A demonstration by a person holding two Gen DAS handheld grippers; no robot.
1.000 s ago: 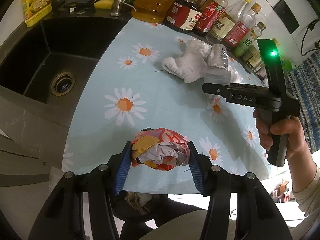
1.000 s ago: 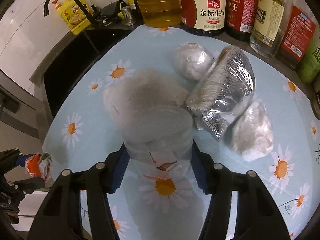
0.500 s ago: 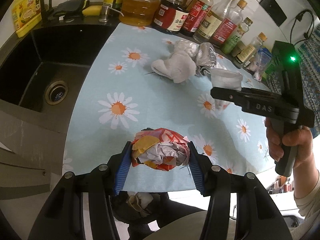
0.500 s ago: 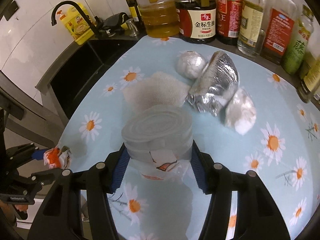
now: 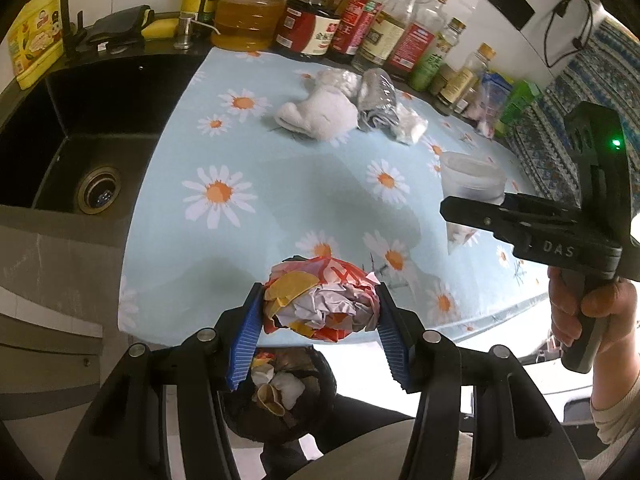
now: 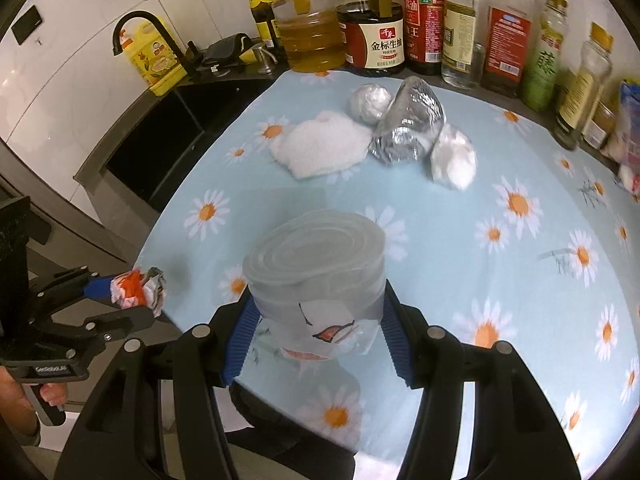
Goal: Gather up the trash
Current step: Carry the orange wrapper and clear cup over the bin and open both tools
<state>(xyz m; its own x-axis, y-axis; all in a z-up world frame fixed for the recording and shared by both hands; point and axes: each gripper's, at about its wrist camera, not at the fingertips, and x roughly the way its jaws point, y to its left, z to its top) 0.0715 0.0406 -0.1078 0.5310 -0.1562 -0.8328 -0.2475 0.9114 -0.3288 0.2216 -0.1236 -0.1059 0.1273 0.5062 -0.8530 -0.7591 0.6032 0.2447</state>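
Observation:
My left gripper [image 5: 320, 308] is shut on a crumpled red, yellow and white wrapper [image 5: 320, 300], held over the counter's near edge above a black trash bag [image 5: 280, 396] with several scraps in it. My right gripper [image 6: 316, 316] is shut on a translucent plastic tub with a lid [image 6: 316, 264], lifted above the daisy tablecloth [image 6: 500, 280]. The same tub [image 5: 472, 176] shows at right in the left wrist view. Far back on the cloth lie a white rag [image 6: 324, 148], a foil ball [image 6: 370, 102], a silver foil bag [image 6: 412, 124] and a white wad [image 6: 454, 158].
A row of sauce and oil bottles [image 6: 376, 32] lines the back wall. A black sink [image 5: 80, 152] with a black tap [image 6: 148, 36] lies to the left. A person's hand [image 5: 592, 312] grips the right tool's handle.
The right gripper has pulled back from the pile toward the near edge and risen, carrying the tub. The left gripper with the wrapper shifted slightly; the trash bag shows more below it.

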